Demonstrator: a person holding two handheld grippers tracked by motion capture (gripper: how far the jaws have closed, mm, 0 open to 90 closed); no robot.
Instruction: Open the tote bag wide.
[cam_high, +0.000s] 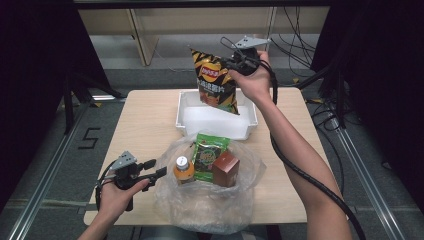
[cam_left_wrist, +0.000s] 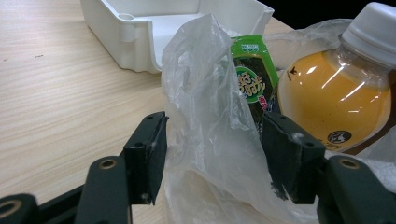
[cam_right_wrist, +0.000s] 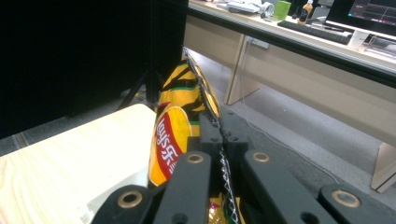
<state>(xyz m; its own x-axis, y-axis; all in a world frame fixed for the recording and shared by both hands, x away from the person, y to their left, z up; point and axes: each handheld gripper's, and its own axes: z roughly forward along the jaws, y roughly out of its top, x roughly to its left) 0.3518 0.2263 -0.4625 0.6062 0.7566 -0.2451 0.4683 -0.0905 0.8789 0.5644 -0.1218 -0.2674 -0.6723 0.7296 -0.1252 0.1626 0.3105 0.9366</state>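
A pale wooden table (cam_high: 145, 125) stands on a grey floor between dark curtains, with desks beyond its far edge. The right gripper (cam_high: 239, 62) is clamped tight on the crimped top seam of a crisp bag (cam_high: 216, 82), which hangs above the white bin (cam_high: 216, 125) at the table's far edge, long axis nearly upright, top seam uppermost and leaning left. To do this well, lower the bag until its bottom rests in the bin before letting go. The left gripper (cam_left_wrist: 212, 154), near the table's near-left corner, has its jaws partly open around a fold of the clear plastic bag (cam_high: 210, 200), pads apparently not pressing it.
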